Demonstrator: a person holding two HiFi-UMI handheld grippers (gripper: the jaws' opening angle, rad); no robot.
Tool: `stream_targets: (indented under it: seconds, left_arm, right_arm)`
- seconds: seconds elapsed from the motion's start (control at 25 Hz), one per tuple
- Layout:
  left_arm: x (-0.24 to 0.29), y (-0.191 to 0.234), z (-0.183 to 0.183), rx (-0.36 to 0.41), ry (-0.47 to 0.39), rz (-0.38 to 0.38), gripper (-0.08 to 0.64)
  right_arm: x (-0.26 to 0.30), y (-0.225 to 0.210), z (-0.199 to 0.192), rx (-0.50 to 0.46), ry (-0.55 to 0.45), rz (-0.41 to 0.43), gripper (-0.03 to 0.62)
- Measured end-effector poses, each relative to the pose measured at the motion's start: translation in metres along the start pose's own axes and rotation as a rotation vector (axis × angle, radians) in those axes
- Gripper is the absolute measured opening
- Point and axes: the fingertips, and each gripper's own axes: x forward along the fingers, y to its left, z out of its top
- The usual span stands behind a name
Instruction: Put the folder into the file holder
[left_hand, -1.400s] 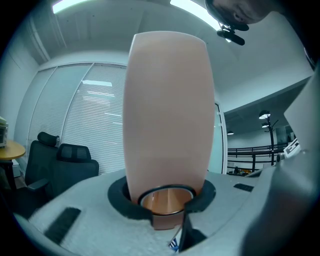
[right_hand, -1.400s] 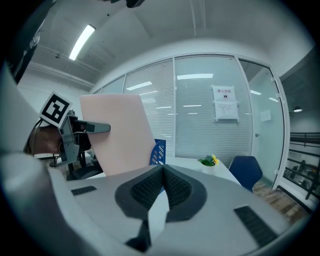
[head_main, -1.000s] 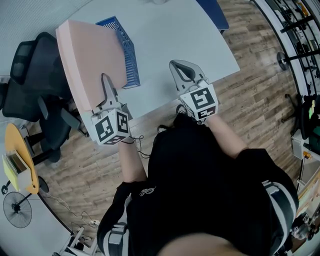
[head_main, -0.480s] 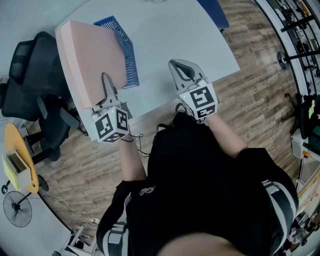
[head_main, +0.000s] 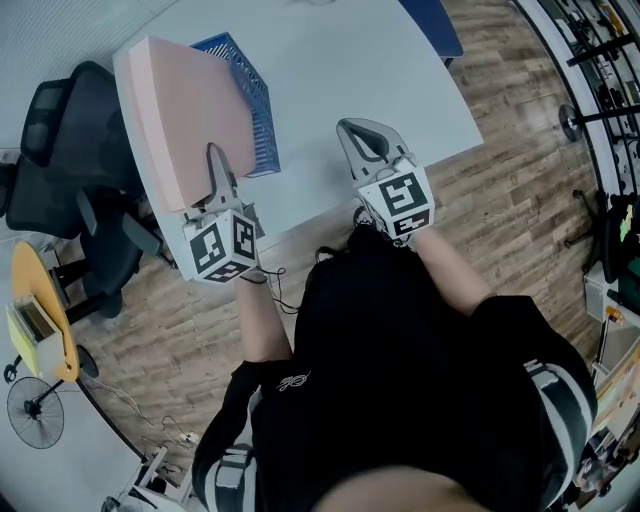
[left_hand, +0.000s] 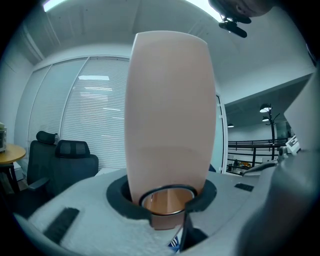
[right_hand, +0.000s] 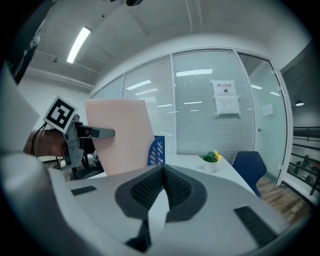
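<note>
A tall pink folder (head_main: 185, 120) stands upright over the table's left end, its lower edge between the jaws of my left gripper (head_main: 215, 170). Those jaws are opening slightly, and the pads still hold the folder (left_hand: 170, 110) up. The blue mesh file holder (head_main: 255, 100) sits on the white table (head_main: 340, 60) just right of the folder and partly hidden behind it. My right gripper (head_main: 365, 140) hovers over the table's near edge, shut with nothing in it. Its own view shows the closed pads (right_hand: 150, 192), with the folder (right_hand: 125, 135) and file holder (right_hand: 156, 149) beyond.
A black office chair (head_main: 70, 140) stands left of the table, with a small yellow round table (head_main: 40, 320) and a floor fan (head_main: 35, 410) beyond it. A blue chair (head_main: 435, 25) sits at the far side. A small potted plant (right_hand: 210, 161) stands on the table.
The folder and left gripper have shifted a trifle to the right. The right gripper has stayed where it was.
</note>
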Motion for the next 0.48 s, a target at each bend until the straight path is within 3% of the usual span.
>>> stream_targets:
  seconds: [0.48]
  left_arm:
    - [0.013,-0.007,-0.005,0.029,0.052,0.007,0.137]
  right_arm:
    - [0.011,-0.011,0.001,0.006,-0.008,0.034,0.005]
